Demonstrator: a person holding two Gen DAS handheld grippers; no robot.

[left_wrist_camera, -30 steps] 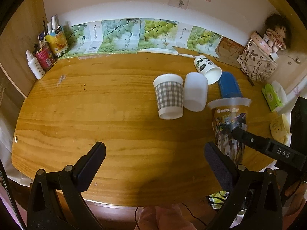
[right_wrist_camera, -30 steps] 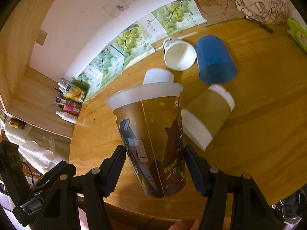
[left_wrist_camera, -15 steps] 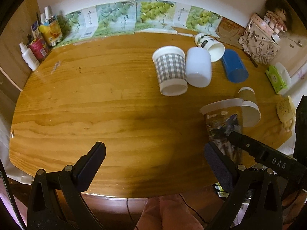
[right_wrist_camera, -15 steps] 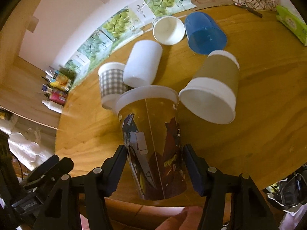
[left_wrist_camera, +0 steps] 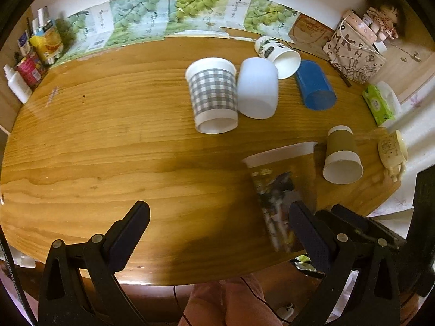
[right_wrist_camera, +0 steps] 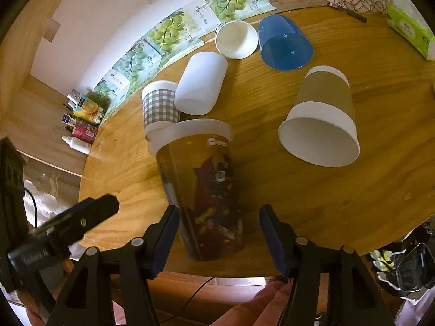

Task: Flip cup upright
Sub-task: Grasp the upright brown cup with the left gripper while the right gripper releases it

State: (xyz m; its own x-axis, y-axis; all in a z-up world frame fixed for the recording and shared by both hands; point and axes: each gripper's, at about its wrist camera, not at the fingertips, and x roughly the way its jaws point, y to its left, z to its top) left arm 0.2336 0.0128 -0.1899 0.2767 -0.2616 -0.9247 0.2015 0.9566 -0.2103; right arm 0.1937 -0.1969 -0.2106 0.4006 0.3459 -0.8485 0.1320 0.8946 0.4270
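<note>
A tall clear plastic cup [right_wrist_camera: 202,190] with printed pictures and a white rim stands rim-up near the table's front edge, blurred. It also shows in the left wrist view [left_wrist_camera: 280,193]. My right gripper [right_wrist_camera: 218,233] is open, its fingers a little apart from the cup's lower sides. My left gripper [left_wrist_camera: 217,225] is open and empty, over the table's front edge to the left of the cup.
On their sides on the wooden table [left_wrist_camera: 108,135] lie a grey checked cup [left_wrist_camera: 213,95], a white cup [left_wrist_camera: 258,91], a blue cup [left_wrist_camera: 314,85], a printed paper cup [left_wrist_camera: 280,54] and a brown-sleeved paper cup [left_wrist_camera: 341,154]. Bottles [left_wrist_camera: 27,62] stand far left.
The right gripper carried the printed cup left toward the front edge, lowered it, and its fingers have opened off the cup. The left gripper's view shifted a little.
</note>
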